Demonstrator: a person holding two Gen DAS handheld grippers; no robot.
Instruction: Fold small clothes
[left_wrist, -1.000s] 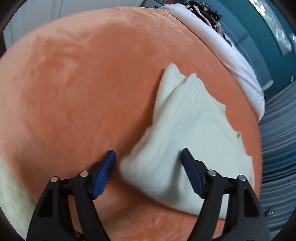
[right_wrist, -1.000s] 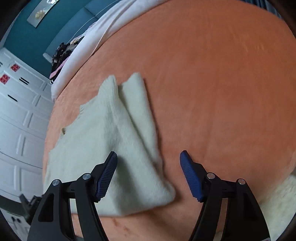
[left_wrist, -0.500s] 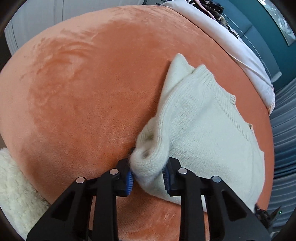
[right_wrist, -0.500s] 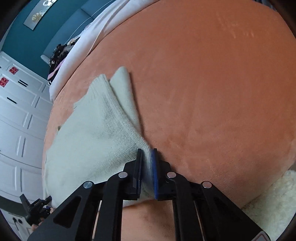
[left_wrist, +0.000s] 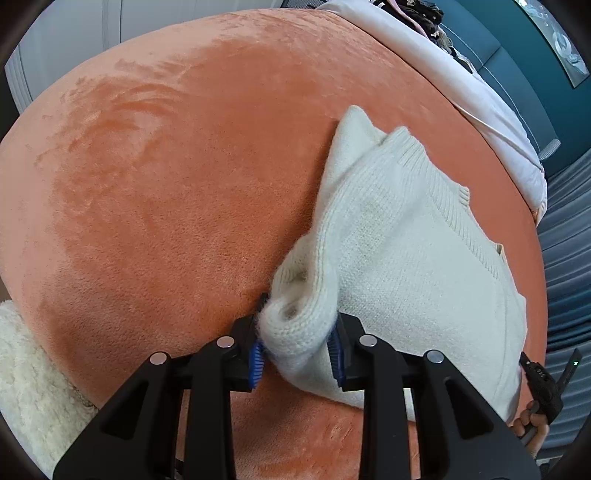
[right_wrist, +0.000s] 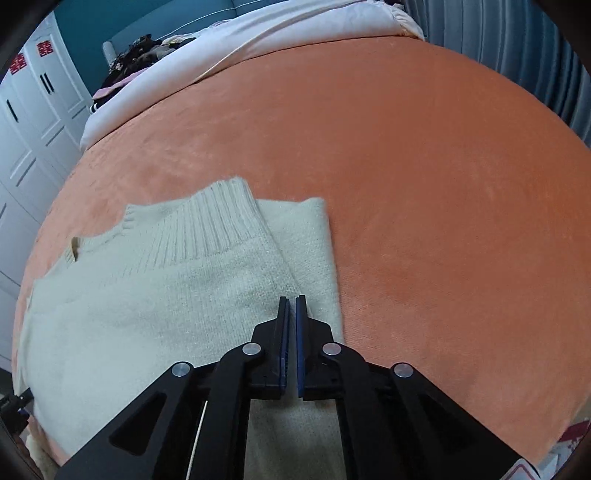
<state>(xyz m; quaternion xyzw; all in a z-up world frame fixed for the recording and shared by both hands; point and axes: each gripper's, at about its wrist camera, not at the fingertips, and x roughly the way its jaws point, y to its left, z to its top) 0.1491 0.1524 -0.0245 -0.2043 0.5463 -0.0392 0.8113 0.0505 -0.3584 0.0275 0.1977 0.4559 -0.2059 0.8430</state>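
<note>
Orange plush blanket (left_wrist: 177, 206) covers the whole bed; its short velvet pile shows lighter and darker streaks where it was brushed. On it lies a cream knitted sweater (left_wrist: 406, 258), small, with a fine stitch on the body and a band of thick ribs (right_wrist: 207, 229) at one edge. In the right wrist view one part is folded over another, so a smoother flat strip of the knit shows beside the ribbed edge.

The left gripper (left_wrist: 297, 354) is clenched on a corner of the sweater: the wool is bunched into a soft roll between the blue ribbed pads, and this corner looks raised a little from the blanket. The right gripper (right_wrist: 291, 299) has its jaws pressed almost together, with only a thin slit between the blue pads; they have just been closing. Its tips stand over the folded edge of the sweater, but I cannot tell if any cloth is caught between them.

Around: a white duvet (right_wrist: 258, 40) lies along the far side of the bed with dark patterned clothes (right_wrist: 140, 51) heaped on it. Behind it is a teal wall (right_wrist: 110, 22), at the left white panelled wardrobe doors (right_wrist: 33, 122) with red paper signs, at the right grey pleated curtains (right_wrist: 517, 40). A fluffy cream fleece (left_wrist: 26, 373) sits at the near edge of the bed.
</note>
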